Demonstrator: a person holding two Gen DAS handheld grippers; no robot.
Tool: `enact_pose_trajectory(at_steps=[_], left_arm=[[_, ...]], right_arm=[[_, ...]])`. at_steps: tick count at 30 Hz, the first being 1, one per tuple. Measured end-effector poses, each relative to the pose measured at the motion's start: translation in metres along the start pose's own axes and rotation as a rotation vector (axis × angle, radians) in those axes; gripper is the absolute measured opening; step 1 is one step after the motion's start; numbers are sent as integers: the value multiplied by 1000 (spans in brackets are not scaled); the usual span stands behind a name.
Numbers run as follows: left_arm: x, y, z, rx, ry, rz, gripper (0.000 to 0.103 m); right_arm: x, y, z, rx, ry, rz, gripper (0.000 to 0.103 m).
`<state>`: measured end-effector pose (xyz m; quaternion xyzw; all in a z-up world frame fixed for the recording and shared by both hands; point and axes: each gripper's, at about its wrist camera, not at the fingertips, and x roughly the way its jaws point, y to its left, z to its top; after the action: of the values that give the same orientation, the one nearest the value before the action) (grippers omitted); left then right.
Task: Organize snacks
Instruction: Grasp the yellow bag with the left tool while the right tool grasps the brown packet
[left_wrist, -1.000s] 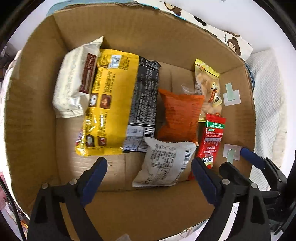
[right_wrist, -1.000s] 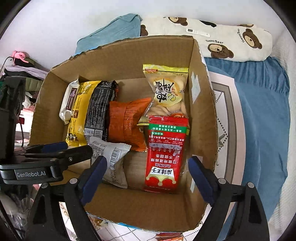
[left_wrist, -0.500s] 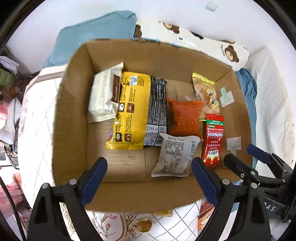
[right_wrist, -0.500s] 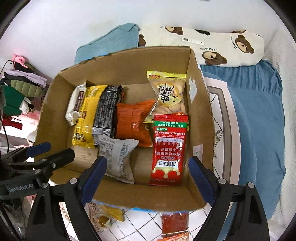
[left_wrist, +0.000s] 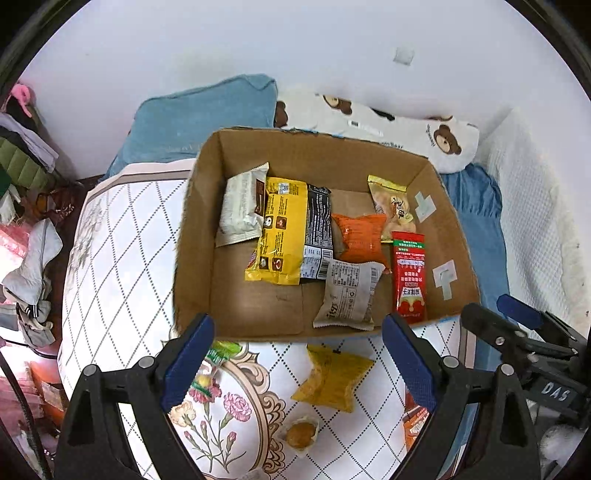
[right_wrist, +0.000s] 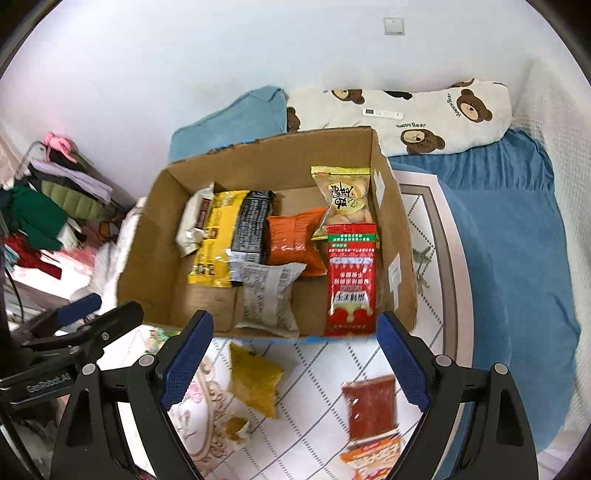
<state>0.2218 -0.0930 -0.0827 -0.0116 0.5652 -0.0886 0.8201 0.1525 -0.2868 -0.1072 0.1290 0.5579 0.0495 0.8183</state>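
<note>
Both tongs, left (left_wrist: 297, 354) and right (right_wrist: 293, 354), stand wide apart with nothing between them, hovering over the bed (left_wrist: 122, 236) just this side of the box. Under them lie snacks not yet packed: a yellow packet (left_wrist: 334, 380), a small round cake (left_wrist: 301, 435) and, to the right, a red packet (right_wrist: 369, 408). Beyond, the cardboard box (left_wrist: 194, 258) holds six packets, mostly toward its far side and right. The step in hand looks like going for the next loose snack; that calls for lowering one open pair around a packet and closing.
</note>
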Motion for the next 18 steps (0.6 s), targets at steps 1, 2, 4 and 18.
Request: enact_pose_trajectory(at_steps=[1, 2, 4, 18], left_arm=[[-3, 1, -5, 2, -7, 2, 93], [-6, 1, -11, 3, -14, 6, 93], [-7, 1, -23, 9, -16, 6, 93], [108, -25, -95, 108, 223, 34, 93]], right_arm=[[-5, -2, -6, 12, -9, 10, 92], [-9, -4, -12, 23, -15, 14, 92], [-13, -9, -24, 41, -21, 20, 92], [67, -86, -130, 117, 176, -117, 92]])
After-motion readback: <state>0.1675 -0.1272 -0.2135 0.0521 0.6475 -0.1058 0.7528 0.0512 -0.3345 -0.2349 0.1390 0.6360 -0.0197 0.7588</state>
